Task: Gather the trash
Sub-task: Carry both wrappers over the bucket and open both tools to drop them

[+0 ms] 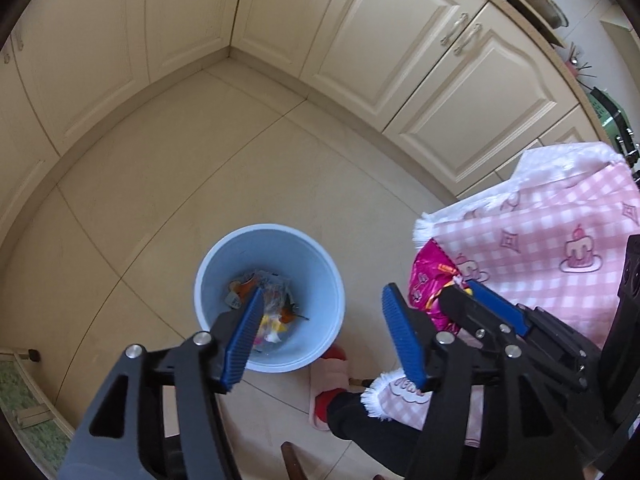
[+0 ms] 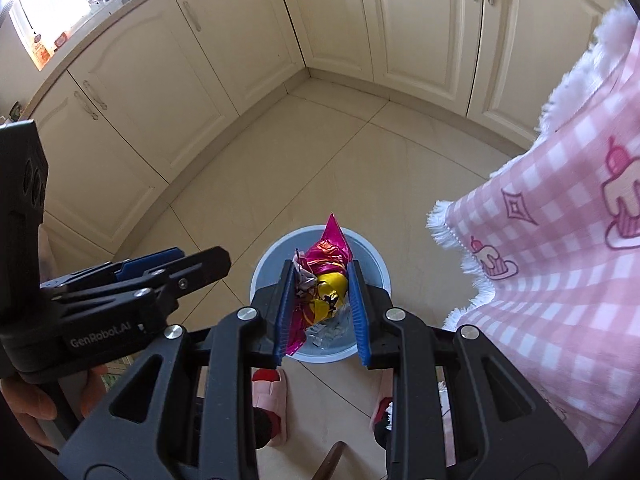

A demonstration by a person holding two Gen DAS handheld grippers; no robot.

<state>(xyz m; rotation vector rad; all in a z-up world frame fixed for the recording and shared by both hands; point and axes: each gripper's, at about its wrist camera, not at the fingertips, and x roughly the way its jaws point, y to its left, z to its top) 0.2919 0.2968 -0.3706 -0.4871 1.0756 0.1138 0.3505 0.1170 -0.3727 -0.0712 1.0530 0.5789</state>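
A light blue bin (image 1: 320,280) stands on the tiled floor with several bits of trash (image 1: 268,304) in its bottom. My left gripper (image 1: 324,316) hangs above it, open and empty. My right gripper (image 2: 322,296) is shut on a crumpled pink and yellow foil wrapper (image 2: 326,276) and holds it over the bin (image 2: 372,256). In the left wrist view the right gripper (image 1: 460,288) and its pink wrapper (image 1: 424,280) are to the right of the bin. In the right wrist view the left gripper (image 2: 192,258) is at the left.
Cream cabinets (image 1: 400,52) line the floor's far side and left. A pink checked tablecloth (image 1: 540,240) hangs at the right, also in the right wrist view (image 2: 560,240). The person's slippered feet (image 2: 272,392) stand just behind the bin. A green mat (image 1: 24,400) lies at the lower left.
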